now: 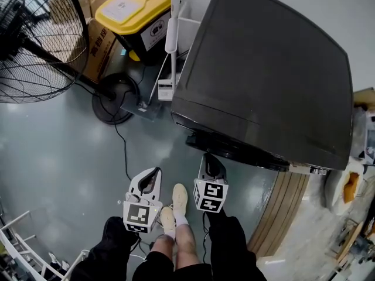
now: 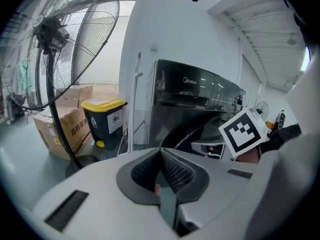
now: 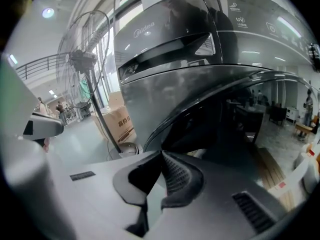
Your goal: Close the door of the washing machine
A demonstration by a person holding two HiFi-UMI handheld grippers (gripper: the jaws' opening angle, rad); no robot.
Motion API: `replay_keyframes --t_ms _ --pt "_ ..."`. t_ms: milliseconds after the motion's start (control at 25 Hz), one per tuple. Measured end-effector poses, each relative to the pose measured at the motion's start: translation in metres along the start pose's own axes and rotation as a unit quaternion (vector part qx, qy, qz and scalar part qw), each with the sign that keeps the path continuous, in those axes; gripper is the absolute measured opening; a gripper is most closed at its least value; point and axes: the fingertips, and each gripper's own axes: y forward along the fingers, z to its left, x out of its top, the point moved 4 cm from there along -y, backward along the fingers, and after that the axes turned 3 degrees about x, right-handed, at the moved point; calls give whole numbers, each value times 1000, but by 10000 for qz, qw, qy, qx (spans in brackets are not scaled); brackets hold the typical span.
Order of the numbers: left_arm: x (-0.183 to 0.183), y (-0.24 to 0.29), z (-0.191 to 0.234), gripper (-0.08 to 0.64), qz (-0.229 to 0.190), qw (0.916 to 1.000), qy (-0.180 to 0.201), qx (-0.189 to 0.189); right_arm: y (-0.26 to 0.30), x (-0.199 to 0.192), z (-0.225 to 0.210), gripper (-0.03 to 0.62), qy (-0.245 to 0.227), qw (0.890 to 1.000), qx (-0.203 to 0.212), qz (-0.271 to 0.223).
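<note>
The dark grey washing machine (image 1: 263, 81) stands at the upper right of the head view. Its round door (image 1: 234, 149) bulges from the front, low and facing me. In the right gripper view the door's curved rim and dark glass (image 3: 215, 119) fill the picture just beyond the jaws; whether it is latched I cannot tell. My right gripper (image 1: 211, 164) is shut and empty, with its tips right at the door's lower edge. The left gripper (image 1: 151, 177) hangs shut and empty over the floor, left of the door. In its own view the machine (image 2: 190, 104) lies ahead.
A large pedestal fan (image 1: 35, 40) with a round base (image 1: 117, 95) stands at the left, its cable (image 1: 124, 151) trailing over the grey floor. Behind are a yellow-lidded bin (image 1: 137, 16), cardboard boxes (image 1: 96, 40) and a white stand (image 1: 173, 40). A wooden platform (image 1: 287, 209) lies right.
</note>
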Motion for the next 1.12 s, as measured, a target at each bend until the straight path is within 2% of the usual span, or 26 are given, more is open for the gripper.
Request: replay_keyframes --t_ms 200,440,720,1120 --pt "3 -14 -3 23 -82 10000 27 -16 -17 12 -2 17 19 9998 -29 -213" --pt "30 -48 -11 23 -344 9993 131 -59 -64 37 9 17 -79 9989 -79 -448" --pt "84 -109 -33 23 -751 9960 407 -275 -157 80 32 17 -159 9962 -134 -851" --pt "164 -230 -91 23 -1451 9829 912 -674 -310 147 53 17 -315 9858 -423 -1596"
